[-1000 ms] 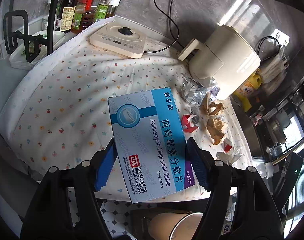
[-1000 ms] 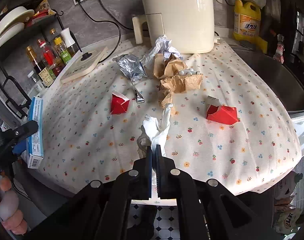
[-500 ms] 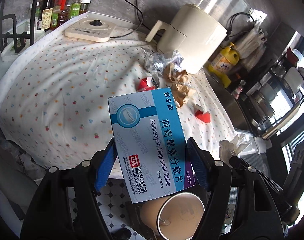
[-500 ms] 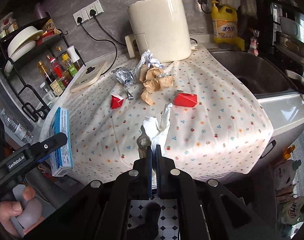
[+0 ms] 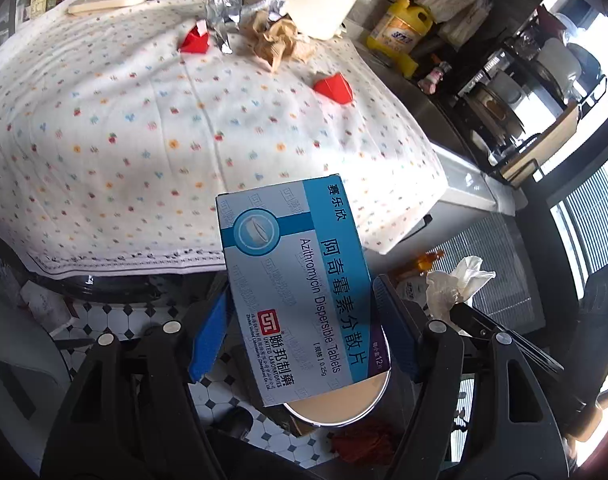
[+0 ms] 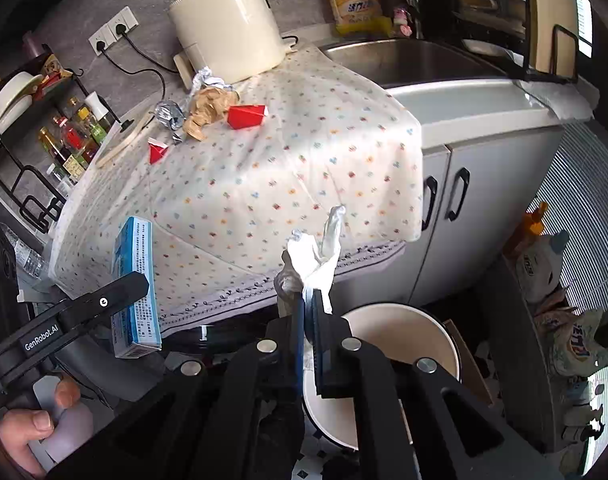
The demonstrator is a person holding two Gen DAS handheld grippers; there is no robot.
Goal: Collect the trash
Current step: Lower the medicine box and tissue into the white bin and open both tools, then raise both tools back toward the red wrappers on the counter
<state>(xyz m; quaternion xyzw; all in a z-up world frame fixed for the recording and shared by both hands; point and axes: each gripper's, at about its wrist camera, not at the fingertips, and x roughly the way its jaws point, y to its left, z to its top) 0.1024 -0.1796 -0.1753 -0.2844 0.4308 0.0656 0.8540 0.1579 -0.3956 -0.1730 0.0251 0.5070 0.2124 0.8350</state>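
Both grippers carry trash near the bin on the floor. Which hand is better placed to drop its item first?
Right. The right gripper with the tissue hangs beside the bin's rim, jaws opening.

The mouth of the bin [image 6: 388,372] lies open below the table [image 6: 288,168] edge, with nothing across it but the two loads hanging above: the medicine box [image 5: 300,288] over its left rim and the white tissue [image 6: 310,260] over its near side. Right of the bin, the cabinet doors [image 6: 448,216] stand close. Behind it, the tablecloth hem overhangs. Bags [image 6: 564,312] crowd the floor further right.
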